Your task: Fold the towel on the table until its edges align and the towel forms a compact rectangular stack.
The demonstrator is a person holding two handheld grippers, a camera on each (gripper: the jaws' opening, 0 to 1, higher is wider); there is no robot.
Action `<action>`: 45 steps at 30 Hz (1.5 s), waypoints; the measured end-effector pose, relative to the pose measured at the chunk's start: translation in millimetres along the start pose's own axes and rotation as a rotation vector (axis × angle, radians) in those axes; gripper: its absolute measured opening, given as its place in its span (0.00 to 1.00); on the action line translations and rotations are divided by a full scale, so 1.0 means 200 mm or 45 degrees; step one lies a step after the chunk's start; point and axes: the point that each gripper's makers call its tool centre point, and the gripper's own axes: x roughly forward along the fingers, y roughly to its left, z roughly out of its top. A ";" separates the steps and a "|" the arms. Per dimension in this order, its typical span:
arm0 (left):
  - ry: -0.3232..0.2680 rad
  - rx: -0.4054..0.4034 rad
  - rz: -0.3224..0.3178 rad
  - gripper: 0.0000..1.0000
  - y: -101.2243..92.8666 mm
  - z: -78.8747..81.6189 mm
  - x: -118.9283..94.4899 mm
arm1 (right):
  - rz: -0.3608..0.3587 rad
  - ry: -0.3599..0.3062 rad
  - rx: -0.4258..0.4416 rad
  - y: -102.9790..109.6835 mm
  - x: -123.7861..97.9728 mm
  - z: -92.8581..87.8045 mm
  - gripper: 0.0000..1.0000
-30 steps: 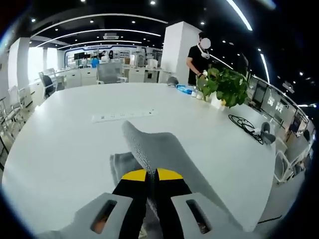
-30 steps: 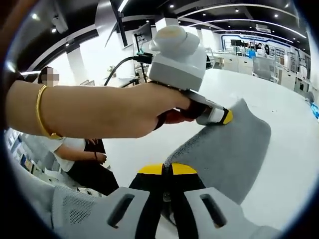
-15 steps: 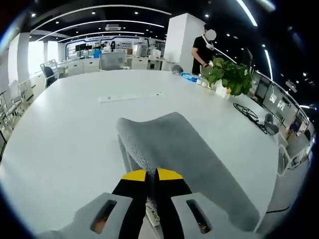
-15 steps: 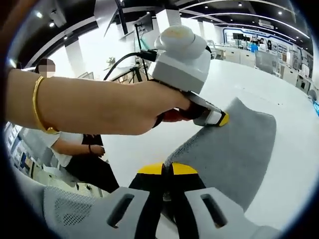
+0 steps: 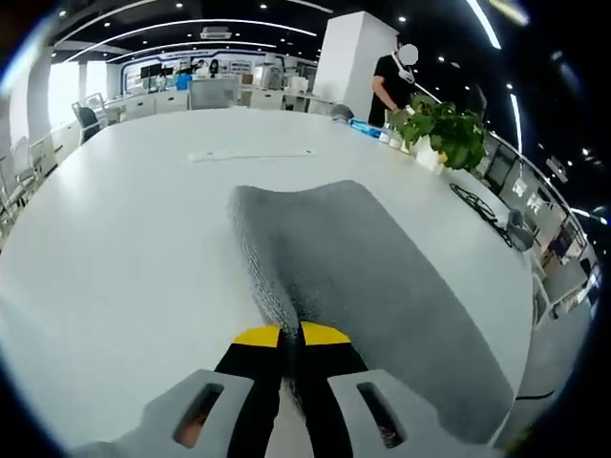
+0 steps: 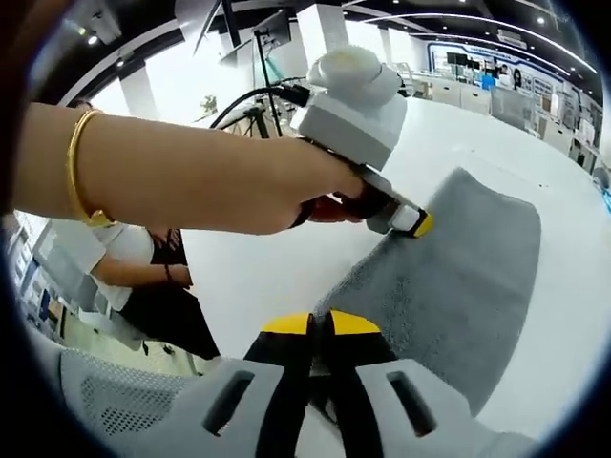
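Observation:
A grey towel (image 5: 363,258) lies spread over the white table (image 5: 124,239), stretching away from me. My left gripper (image 5: 291,334) is shut on the towel's near edge, its yellow-tipped jaws pressed together on the cloth. In the right gripper view the same towel (image 6: 468,277) runs away to the right. My right gripper (image 6: 320,324) is shut on another near corner of it. The left gripper (image 6: 417,222), held by a hand with a gold bracelet, comes in from the left and pinches the towel's edge further along.
A white power strip (image 5: 250,154) lies on the table beyond the towel. A potted plant (image 5: 444,134) and a black cable (image 5: 482,202) sit at the far right, where a person (image 5: 393,81) stands. A seated person (image 6: 143,277) is beside the table's edge.
The towel's raised far part has come down and now lies flatter and more spread out on the table. Both grippers stay shut on its near edge.

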 end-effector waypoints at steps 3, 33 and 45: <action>0.002 0.008 -0.007 0.05 0.05 -0.01 0.03 | 0.037 0.008 -0.014 0.03 -0.02 -0.01 0.08; 0.030 0.029 -0.013 0.23 -0.18 -0.31 -0.38 | -0.298 0.136 0.116 -0.53 -0.38 -0.45 0.26; 0.126 0.001 -0.040 0.24 -0.28 -0.54 -0.52 | -0.224 0.135 0.192 -0.47 -0.36 -0.50 0.23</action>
